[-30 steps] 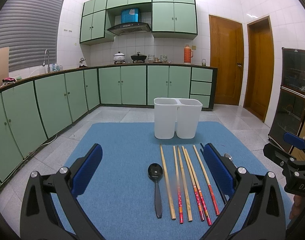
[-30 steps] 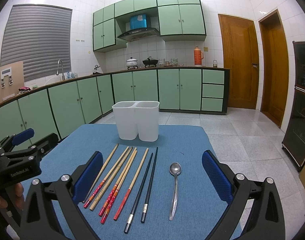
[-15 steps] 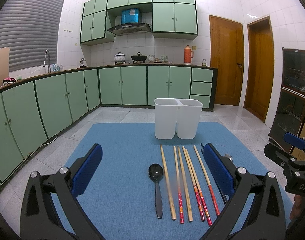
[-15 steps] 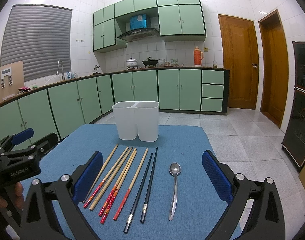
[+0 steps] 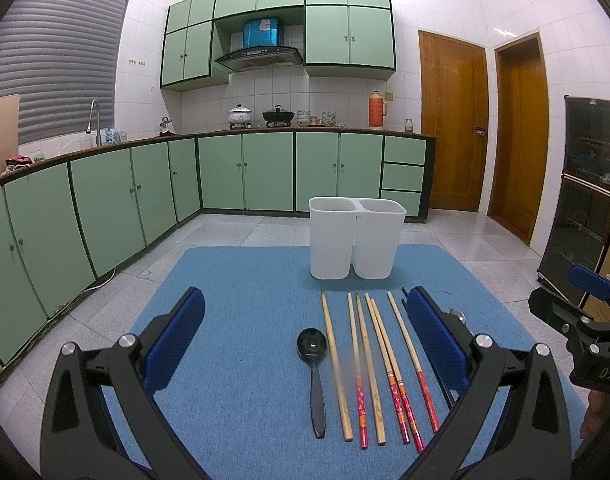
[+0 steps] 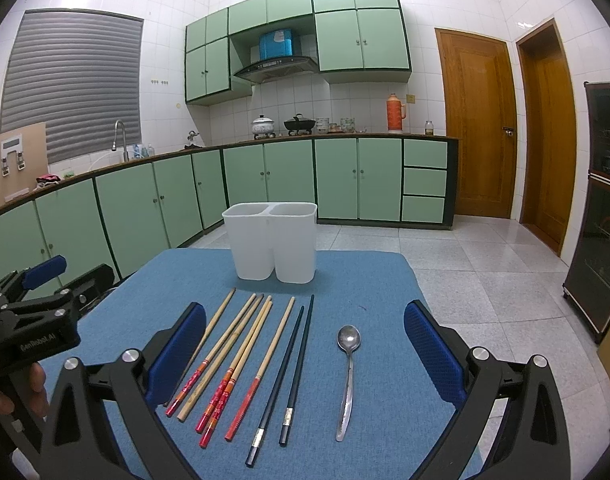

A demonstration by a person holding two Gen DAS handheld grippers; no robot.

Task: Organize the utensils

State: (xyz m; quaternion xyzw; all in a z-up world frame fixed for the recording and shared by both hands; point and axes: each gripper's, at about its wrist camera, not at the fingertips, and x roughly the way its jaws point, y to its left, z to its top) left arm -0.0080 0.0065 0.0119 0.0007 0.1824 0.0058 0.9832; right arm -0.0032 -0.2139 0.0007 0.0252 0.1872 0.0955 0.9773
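Note:
A white two-compartment holder [image 5: 357, 240] [image 6: 273, 244] stands upright at the far side of a blue mat [image 5: 241, 320] [image 6: 369, 280]. In front of it lie a black spoon [image 5: 313, 364], several wooden chopsticks [image 5: 369, 364] [image 6: 241, 344] with red ends, two black chopsticks [image 6: 293, 368] and a metal spoon [image 6: 348, 368]. My left gripper [image 5: 305, 344] is open and empty above the near mat, over the black spoon. My right gripper [image 6: 305, 352] is open and empty over the black chopsticks. Each gripper also shows at the edge of the other's view.
Green kitchen cabinets [image 5: 105, 208] run along the left and back walls. Two wooden doors [image 6: 481, 128] are at the back right. A dark glass cabinet [image 5: 585, 200] stands at the right. Tiled floor lies beyond the mat.

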